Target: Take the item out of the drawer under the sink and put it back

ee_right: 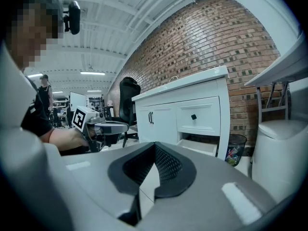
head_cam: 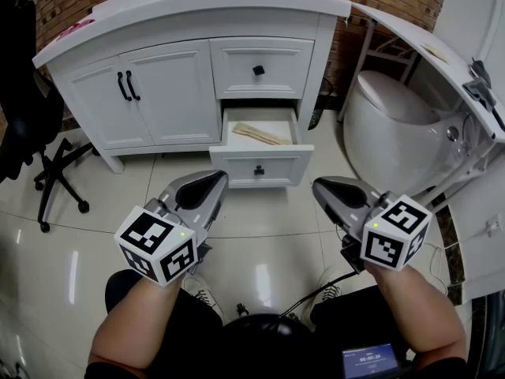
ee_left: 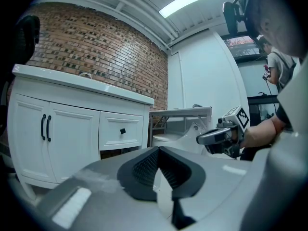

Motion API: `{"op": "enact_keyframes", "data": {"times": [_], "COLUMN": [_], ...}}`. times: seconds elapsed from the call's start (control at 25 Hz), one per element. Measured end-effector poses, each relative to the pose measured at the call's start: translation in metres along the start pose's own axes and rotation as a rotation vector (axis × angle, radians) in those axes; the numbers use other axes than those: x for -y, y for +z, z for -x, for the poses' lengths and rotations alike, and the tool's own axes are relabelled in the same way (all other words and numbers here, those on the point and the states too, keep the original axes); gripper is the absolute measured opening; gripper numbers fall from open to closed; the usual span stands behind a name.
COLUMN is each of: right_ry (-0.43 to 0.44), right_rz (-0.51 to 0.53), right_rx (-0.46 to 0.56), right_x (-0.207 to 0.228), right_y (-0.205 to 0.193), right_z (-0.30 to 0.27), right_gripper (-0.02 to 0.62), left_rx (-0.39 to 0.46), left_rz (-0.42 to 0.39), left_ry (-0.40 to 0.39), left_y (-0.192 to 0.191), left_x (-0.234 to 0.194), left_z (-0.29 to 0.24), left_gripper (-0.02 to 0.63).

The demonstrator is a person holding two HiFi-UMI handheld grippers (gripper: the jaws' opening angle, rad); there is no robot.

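The lower drawer (head_cam: 259, 166) of the white sink cabinet (head_cam: 170, 93) stands pulled open. A pale, flat wooden item (head_cam: 256, 133) lies inside it. My left gripper (head_cam: 213, 178) hovers over the floor a little in front of the drawer, to its left, shut on nothing. On the other side, my right gripper (head_cam: 322, 185) is held at the same height, also shut and empty. The left gripper view shows its fingertips (ee_left: 158, 149) touching, with the right gripper (ee_left: 216, 137) beyond. In the right gripper view the pads (ee_right: 154, 146) meet, and the open drawer (ee_right: 204, 147) shows ahead.
A closed upper drawer (head_cam: 259, 69) sits above the open one, with two cabinet doors (head_cam: 126, 93) to its left. A white toilet (head_cam: 390, 125) stands at the right, a black office chair (head_cam: 24, 93) at the left. A bin (ee_right: 234, 155) stands beside the cabinet.
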State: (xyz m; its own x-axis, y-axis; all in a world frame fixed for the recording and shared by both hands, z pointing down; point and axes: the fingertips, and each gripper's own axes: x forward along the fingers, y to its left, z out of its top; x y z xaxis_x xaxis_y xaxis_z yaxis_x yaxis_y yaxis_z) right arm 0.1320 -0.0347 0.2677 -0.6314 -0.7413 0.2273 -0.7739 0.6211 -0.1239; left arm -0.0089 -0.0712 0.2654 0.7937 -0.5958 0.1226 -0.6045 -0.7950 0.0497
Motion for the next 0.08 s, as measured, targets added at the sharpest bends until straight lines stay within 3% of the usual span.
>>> {"op": "enact_keyframes", "data": {"times": [0.08], "right_ry": [0.000], "right_rz": [0.001], "right_rx": [0.000], "right_x": [-0.0005], "right_y": [-0.0002], "right_z": [-0.0003], "right_gripper": [0.006], "left_rx": [0.001], "left_rz": [-0.001], "left_ry": [0.000], "left_y": [-0.0001], "left_x": [0.0000], "left_z": [0.0005], "left_gripper": [0.006]}}
